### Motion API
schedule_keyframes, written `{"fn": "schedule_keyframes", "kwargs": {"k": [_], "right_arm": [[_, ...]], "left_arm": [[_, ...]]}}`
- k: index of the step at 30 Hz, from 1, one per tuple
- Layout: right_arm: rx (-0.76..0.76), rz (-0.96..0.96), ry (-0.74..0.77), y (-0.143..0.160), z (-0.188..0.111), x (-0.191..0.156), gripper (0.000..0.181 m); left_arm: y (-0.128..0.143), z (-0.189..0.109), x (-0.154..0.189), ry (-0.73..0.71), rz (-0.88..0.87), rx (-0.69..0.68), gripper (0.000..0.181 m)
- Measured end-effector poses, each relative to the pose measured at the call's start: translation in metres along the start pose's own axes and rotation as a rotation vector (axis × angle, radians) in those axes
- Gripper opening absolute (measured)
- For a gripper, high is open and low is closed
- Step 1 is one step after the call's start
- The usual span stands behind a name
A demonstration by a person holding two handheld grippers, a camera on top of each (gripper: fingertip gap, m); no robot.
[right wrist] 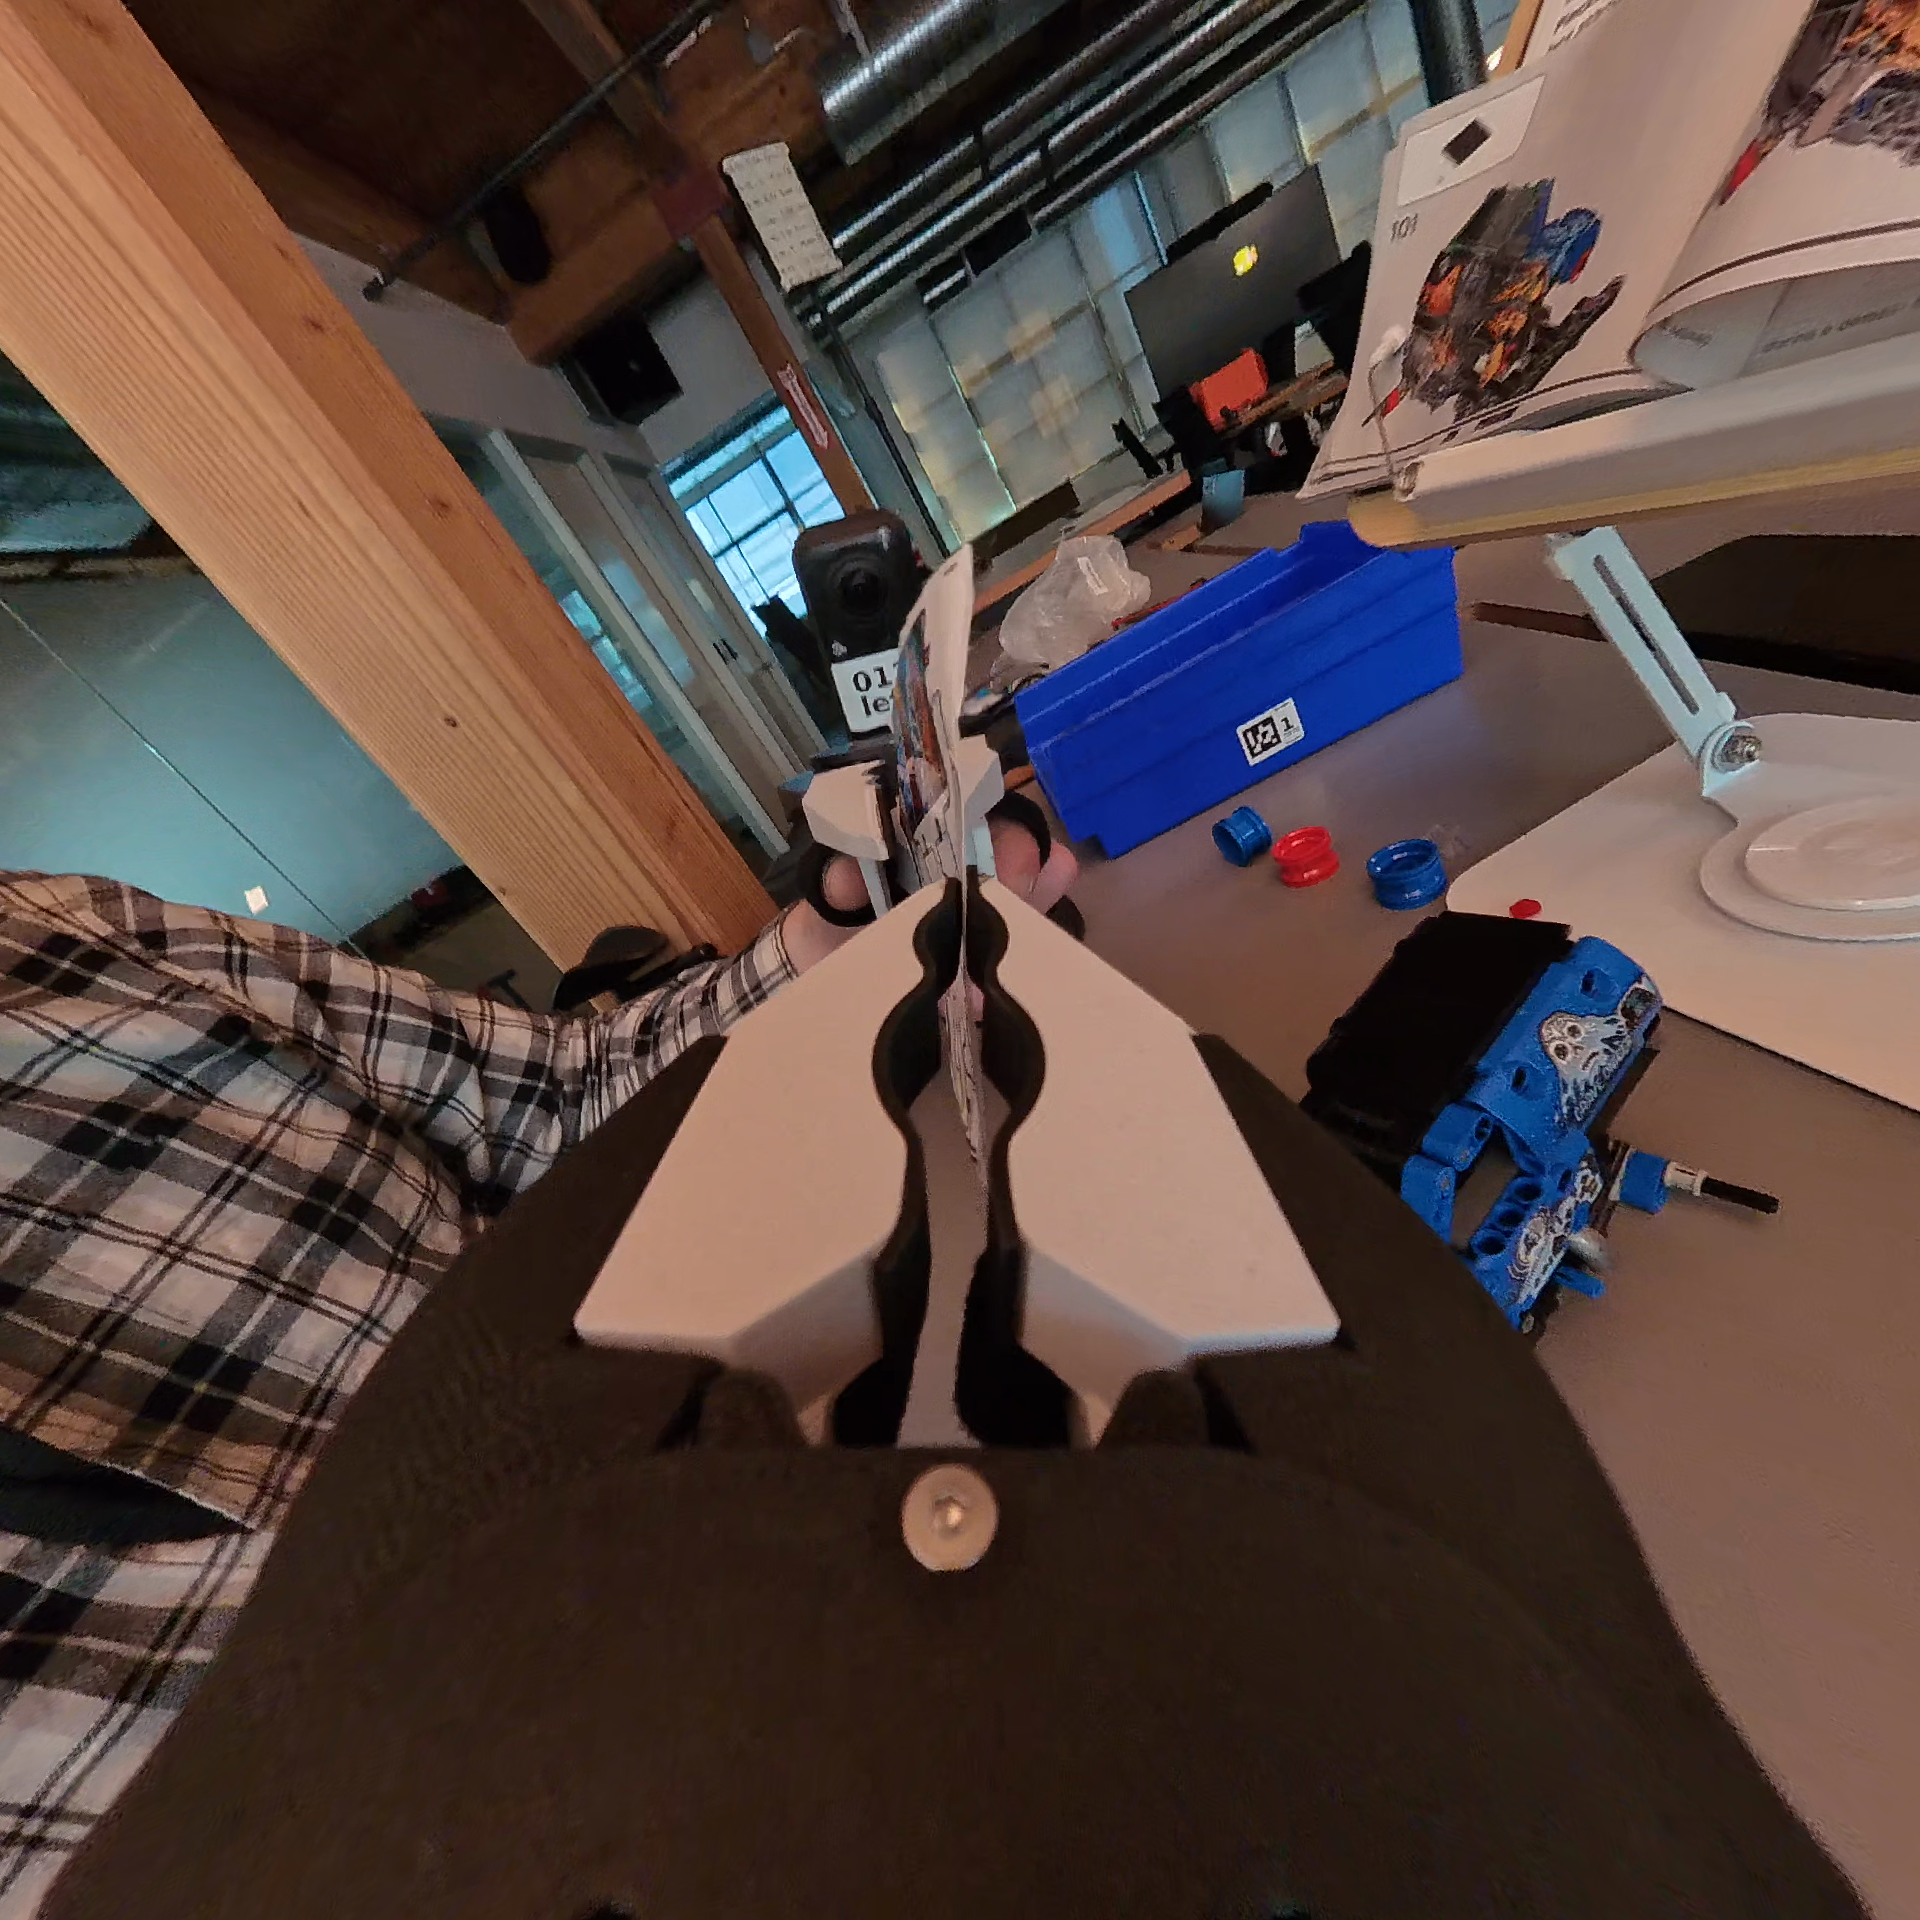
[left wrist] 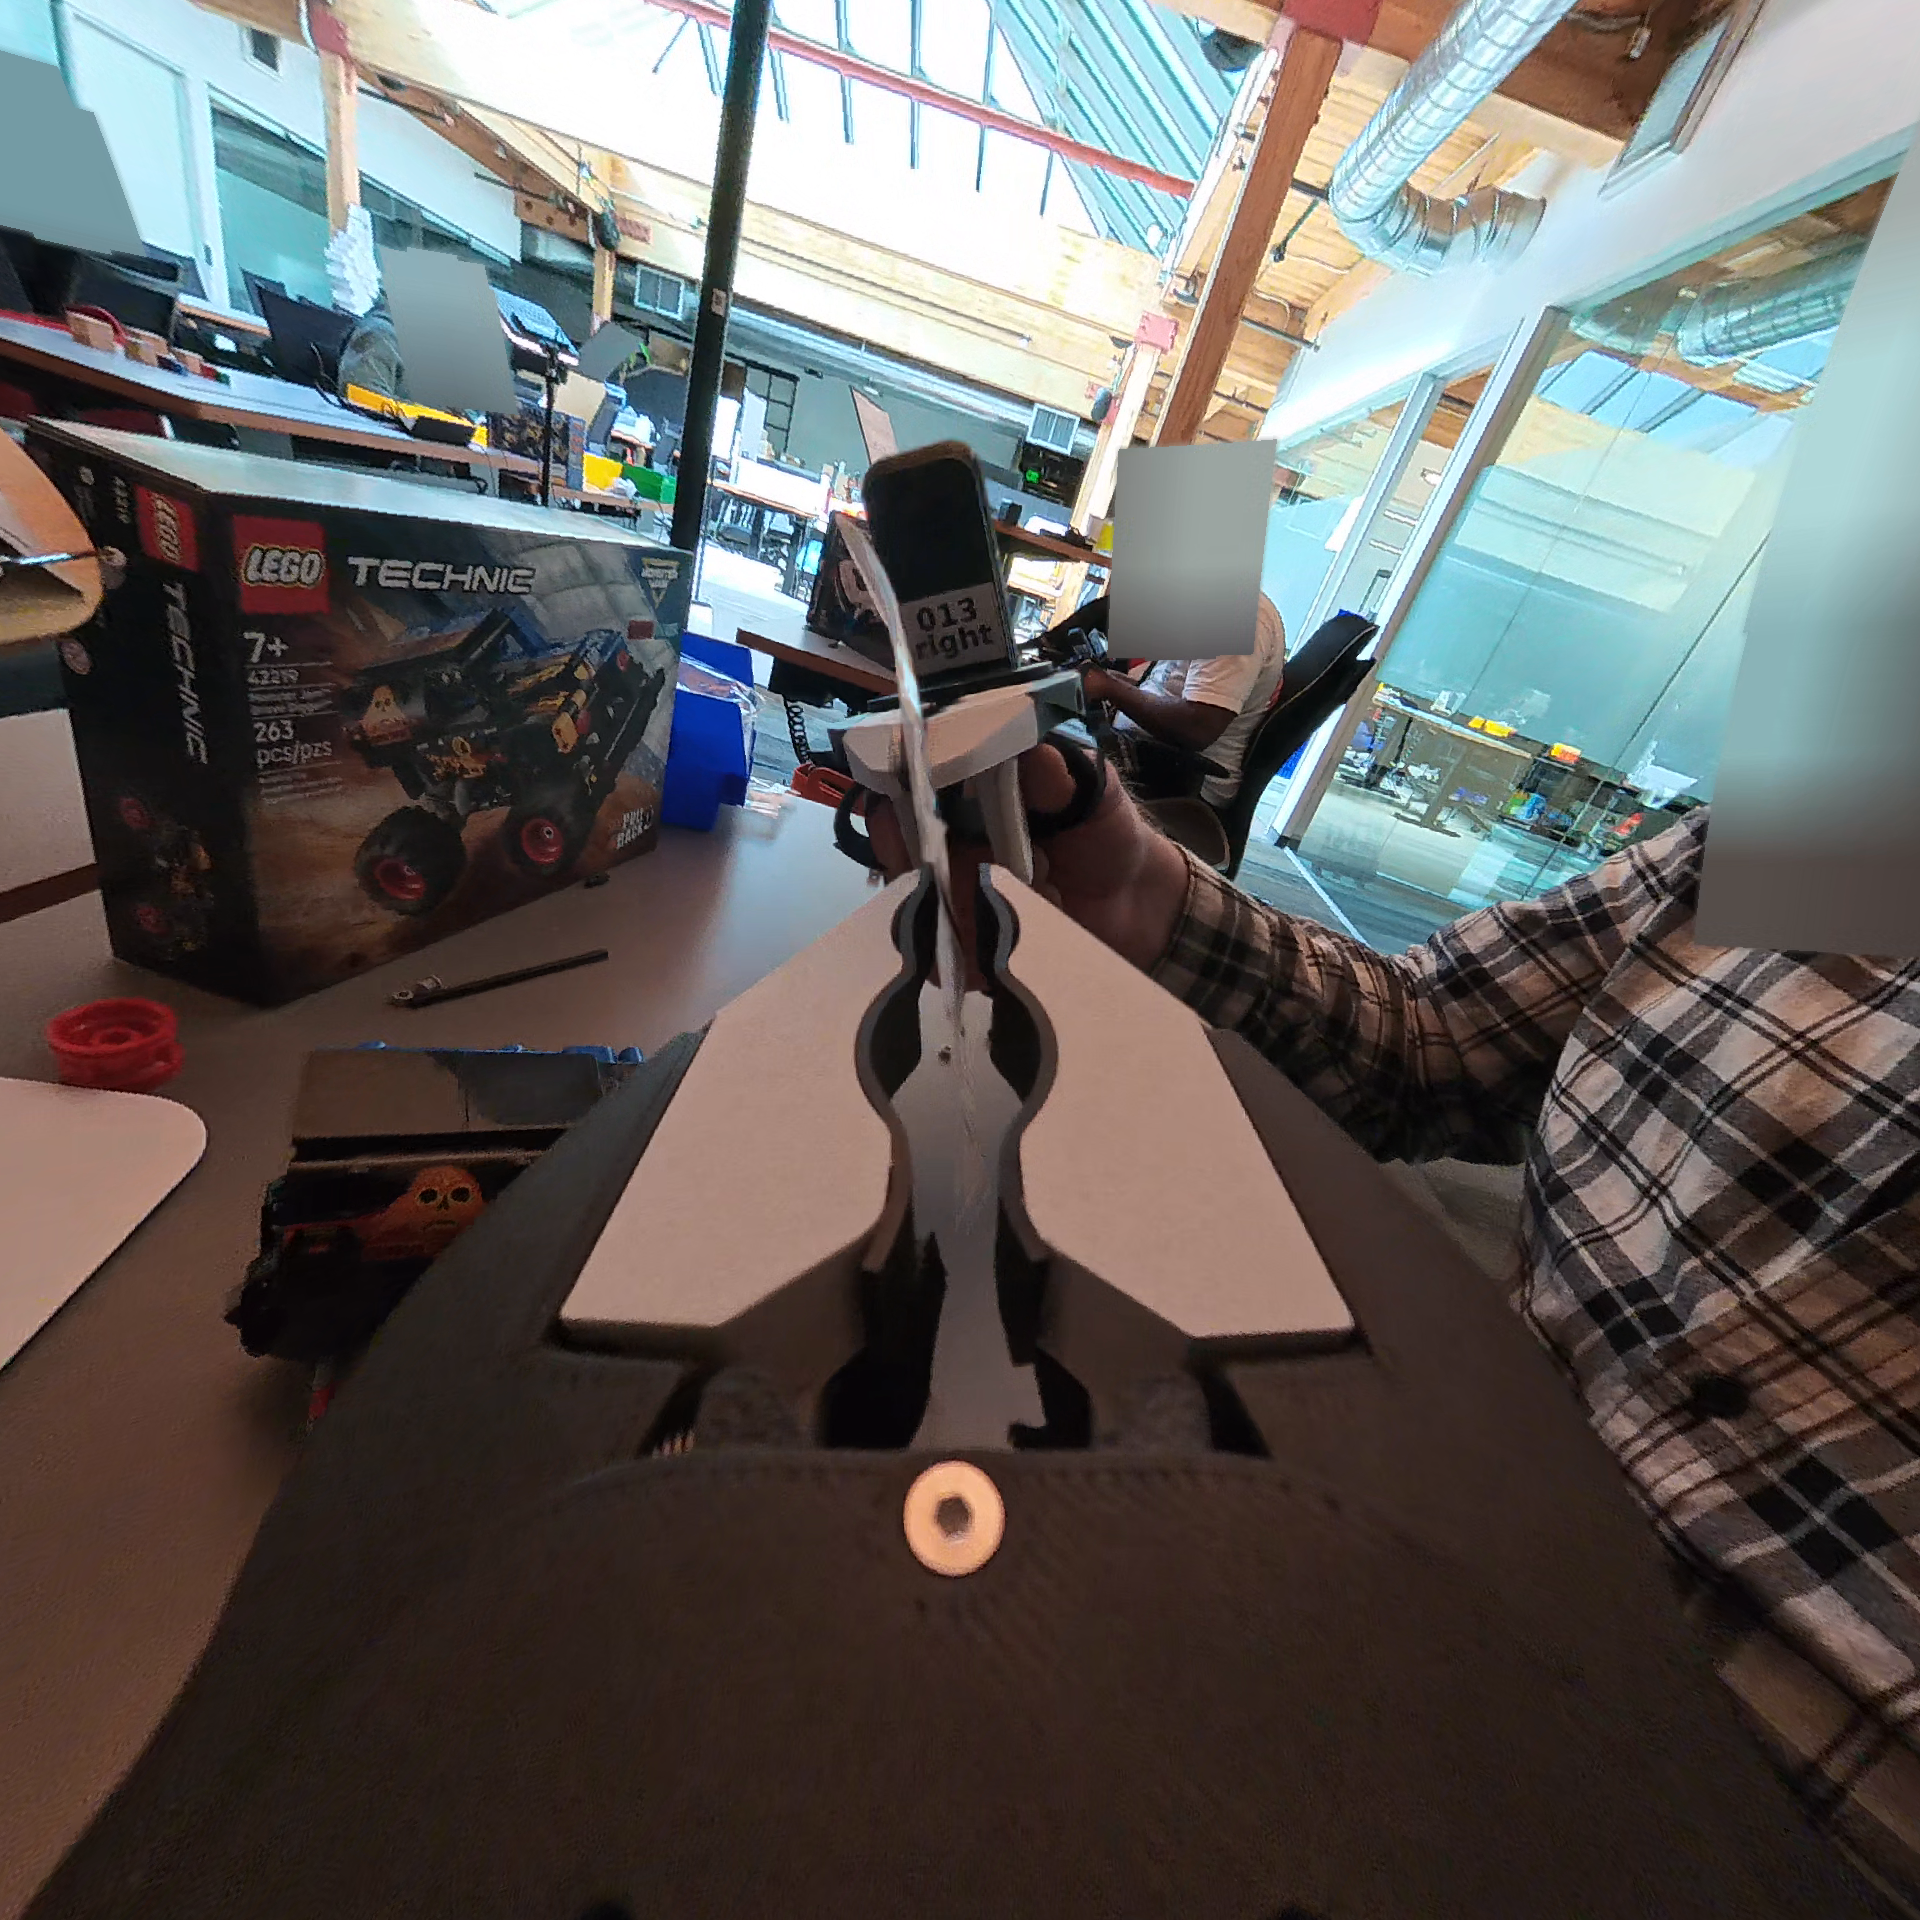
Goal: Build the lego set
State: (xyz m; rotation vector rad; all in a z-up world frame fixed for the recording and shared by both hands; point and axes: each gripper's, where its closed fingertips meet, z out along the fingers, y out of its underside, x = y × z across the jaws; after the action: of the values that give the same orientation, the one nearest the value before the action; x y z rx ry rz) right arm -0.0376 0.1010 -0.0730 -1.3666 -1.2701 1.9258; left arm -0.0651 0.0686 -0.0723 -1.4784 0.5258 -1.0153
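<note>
Both pinched on one thin sticker sheet (right wrist: 940, 748) (left gripper (left wrist: 951, 914), right gripper (right wrist: 964, 899), jaws nearly closed); best kept taut, peeled slowly, edges uncreased.

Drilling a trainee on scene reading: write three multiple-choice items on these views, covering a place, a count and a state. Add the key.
1. The instruction booklet rests: A in a drawer; B on the white stand; C on the floor.
2. Loose rims beside the blue bin: A one; B three; C five.
3. The left hand-held gripper is: A open; B shut on the sheet; C shut on a rim.
Key: B, the stand props it; B, two blue, one red; B, its fingers pinch the sheet.
</note>
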Motion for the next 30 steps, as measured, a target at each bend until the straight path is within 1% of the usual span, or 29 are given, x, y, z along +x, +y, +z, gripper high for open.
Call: {"fn": "schedule_keyframes", "kwargs": {"k": [3, 8, 14, 15, 16, 17, 20, 21, 22, 24, 26, 28, 30], "right_arm": [[0.027, 0.026, -0.009, -0.004, -0.004, 0.002, 0.000], [0.018, 0.034, -0.010, -0.002, -0.002, 0.002, 0.000], [-0.039, -0.002, 0.020, 0.006, -0.003, 0.005, 0.000], [-0.065, -0.016, 0.024, 0.009, -0.004, 0.004, 0.003], [-0.093, -0.031, 0.037, 0.012, -0.005, 0.005, 0.015], [-0.114, -0.047, 0.054, 0.014, -0.007, 0.006, 0.020], [-0.133, -0.073, 0.059, 0.015, -0.012, 0.005, 0.011], [-0.134, -0.074, 0.051, 0.016, -0.012, 0.003, 0.003], [-0.140, -0.073, 0.047, 0.017, -0.011, 0.003, 0.000], [-0.146, -0.063, 0.051, 0.018, -0.010, 0.004, 0.000], [-0.134, -0.072, 0.073, 0.016, -0.010, 0.007, 0.001], [-0.128, -0.118, 0.134, 0.013, -0.011, 0.013, 0.013], [-0.124, -0.214, 0.223, 0.007, -0.014, 0.020, 0.017]], "left_arm": [[-0.003, -0.005, -0.003, -0.017, 0.004, 0.018, 0.000], [-0.004, -0.006, -0.001, -0.005, -0.007, 0.030, 0.000], [0.003, -0.005, -0.004, -0.019, -0.027, 0.006, 0.000], [0.005, -0.005, -0.004, -0.016, -0.039, -0.004, 0.000], [0.009, -0.004, -0.004, -0.016, -0.047, -0.022, 0.000], [0.012, -0.004, -0.005, -0.025, -0.051, -0.038, 0.000], [0.015, -0.003, -0.002, 0.008, -0.092, -0.048, 0.000], [0.017, -0.002, -0.002, 0.016, -0.102, -0.050, 0.000], [0.018, -0.001, -0.002, 0.017, -0.105, -0.055, 0.000], [0.019, 0.001, 0.000, 0.030, -0.118, -0.045, 0.000], [0.019, 0.000, -0.001, 0.026, -0.129, -0.033, 0.000], [0.020, 0.001, -0.003, 0.022, -0.136, -0.030, 0.000], [0.021, 0.002, -0.004, 0.027, -0.149, -0.024, 0.000]]}}
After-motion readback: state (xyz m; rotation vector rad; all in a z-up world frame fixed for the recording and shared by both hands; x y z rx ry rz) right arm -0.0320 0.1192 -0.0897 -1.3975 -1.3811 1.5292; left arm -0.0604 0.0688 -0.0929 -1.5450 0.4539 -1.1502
